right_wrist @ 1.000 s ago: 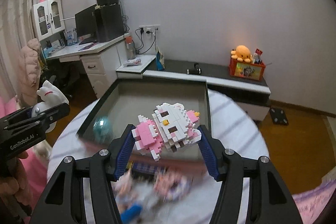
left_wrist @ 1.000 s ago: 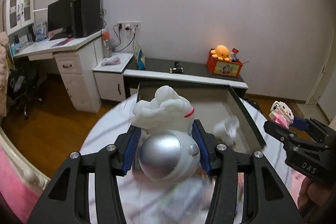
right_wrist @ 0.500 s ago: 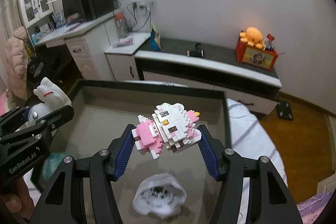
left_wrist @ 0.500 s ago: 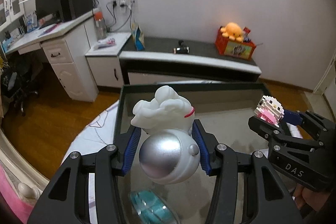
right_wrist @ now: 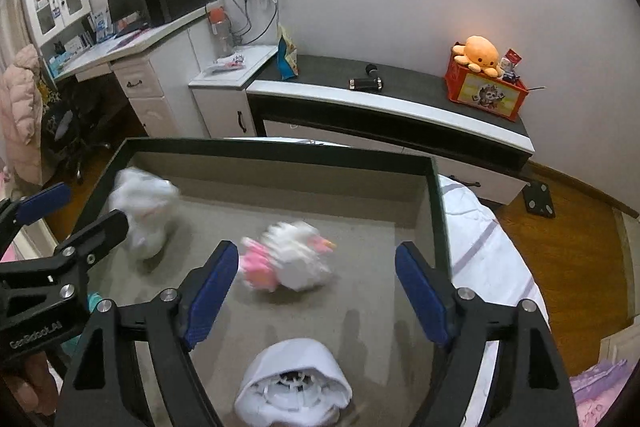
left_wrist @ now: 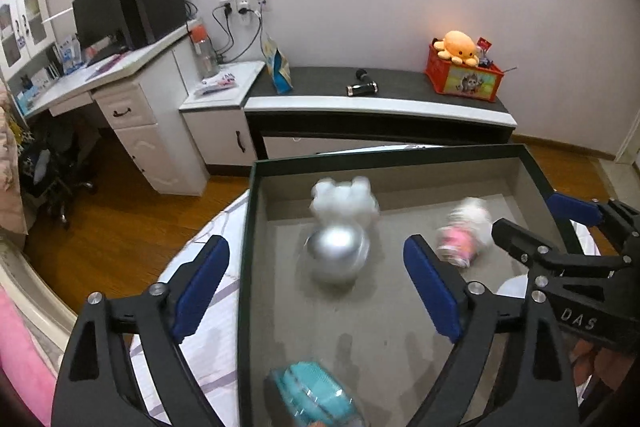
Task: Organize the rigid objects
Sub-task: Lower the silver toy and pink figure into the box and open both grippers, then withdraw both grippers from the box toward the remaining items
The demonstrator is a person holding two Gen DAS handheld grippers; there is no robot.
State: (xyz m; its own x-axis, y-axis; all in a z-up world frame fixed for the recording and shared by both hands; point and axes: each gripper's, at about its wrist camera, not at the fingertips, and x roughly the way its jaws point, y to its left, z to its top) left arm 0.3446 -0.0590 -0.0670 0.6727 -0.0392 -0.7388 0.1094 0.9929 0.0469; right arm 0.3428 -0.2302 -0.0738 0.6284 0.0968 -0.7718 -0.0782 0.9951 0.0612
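Note:
My left gripper [left_wrist: 316,285] is open and empty above the dark-rimmed box [left_wrist: 400,151]. A white-and-silver figurine [left_wrist: 340,231] is blurred, in motion below it inside the box; it also shows in the right wrist view [right_wrist: 144,213]. My right gripper [right_wrist: 316,291] is open and empty over the box [right_wrist: 280,149]. A pink-and-white brick figure [right_wrist: 290,261] is blurred, in motion between and beyond its fingers; it also shows in the left wrist view [left_wrist: 466,231].
A teal round object [left_wrist: 316,397] lies at the box's near left. A white round object [right_wrist: 294,383] lies at the near edge. The box sits on a round white table [right_wrist: 492,259]. Desk and low cabinet stand behind.
Both grippers have opened wide. The silver figurine and the brick figure left the jaws and are dropping into the box, blurred by motion.

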